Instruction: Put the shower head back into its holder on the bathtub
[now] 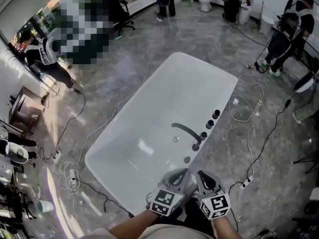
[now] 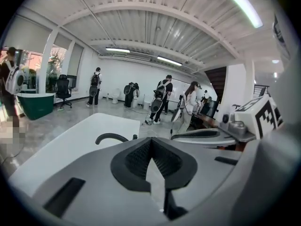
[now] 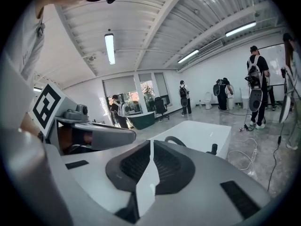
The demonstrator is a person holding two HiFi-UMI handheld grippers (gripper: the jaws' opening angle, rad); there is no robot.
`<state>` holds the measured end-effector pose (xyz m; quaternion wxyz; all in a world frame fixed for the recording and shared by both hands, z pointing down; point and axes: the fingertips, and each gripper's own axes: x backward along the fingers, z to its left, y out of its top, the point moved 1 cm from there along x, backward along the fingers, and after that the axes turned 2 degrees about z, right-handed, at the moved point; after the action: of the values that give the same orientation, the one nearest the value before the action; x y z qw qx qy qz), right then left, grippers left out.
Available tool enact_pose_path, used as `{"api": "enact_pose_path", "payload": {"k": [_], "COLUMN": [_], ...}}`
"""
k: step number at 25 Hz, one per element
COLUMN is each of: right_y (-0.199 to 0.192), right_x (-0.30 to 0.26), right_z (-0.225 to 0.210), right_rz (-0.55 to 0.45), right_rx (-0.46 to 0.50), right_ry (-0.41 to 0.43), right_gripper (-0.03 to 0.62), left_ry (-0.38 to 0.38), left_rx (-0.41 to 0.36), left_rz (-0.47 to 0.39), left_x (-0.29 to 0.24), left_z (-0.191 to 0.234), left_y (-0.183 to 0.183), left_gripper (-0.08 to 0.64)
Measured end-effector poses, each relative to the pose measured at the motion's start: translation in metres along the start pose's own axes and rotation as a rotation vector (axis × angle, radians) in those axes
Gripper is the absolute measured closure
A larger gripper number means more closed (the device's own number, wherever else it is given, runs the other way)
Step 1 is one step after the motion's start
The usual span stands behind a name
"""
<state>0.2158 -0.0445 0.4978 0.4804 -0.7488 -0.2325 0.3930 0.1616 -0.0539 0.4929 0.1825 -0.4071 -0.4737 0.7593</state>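
Observation:
The white bathtub fills the middle of the head view, seen from above. A curved black spout arches over its right rim, beside a row of dark knobs and fittings. I cannot tell which of them is the shower head or its holder. Both grippers are held low, near the tub's near end and close to the person's body. My left gripper is shut with nothing in it; its view shows the jaws meeting, with the spout beyond. My right gripper is also shut and empty.
A white cable and black cables lie on the grey marble floor right of the tub. More cables and a power strip lie to the left. Several people stand at the back, near a toilet. A dark green tub stands far left.

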Motion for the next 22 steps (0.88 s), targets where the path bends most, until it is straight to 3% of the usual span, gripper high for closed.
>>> {"api": "enact_pose_path", "payload": {"k": [5, 9, 22], "right_y": [0.036, 0.053, 0.073], "right_x": [0.015, 0.021, 0.017], "right_z": [0.015, 0.038, 0.084], "right_rz": [-0.058, -0.084, -0.132], "right_rx": [0.027, 0.057, 0.146], "right_ry": [-0.004, -0.003, 0.053], "right_gripper": [0.577, 0.578, 0.578], "left_ry": [-0.050, -0.044, 0.034], "left_rx": [0.006, -0.003, -0.039], "left_rz": [-0.081, -0.132, -0.214], "left_x": [0.030, 0.050, 0.089], "left_z": [-0.025, -0.027, -0.013], "left_y": [0.041, 0.060, 0.069], "left_gripper": [0.555, 0.555, 0.555]}}
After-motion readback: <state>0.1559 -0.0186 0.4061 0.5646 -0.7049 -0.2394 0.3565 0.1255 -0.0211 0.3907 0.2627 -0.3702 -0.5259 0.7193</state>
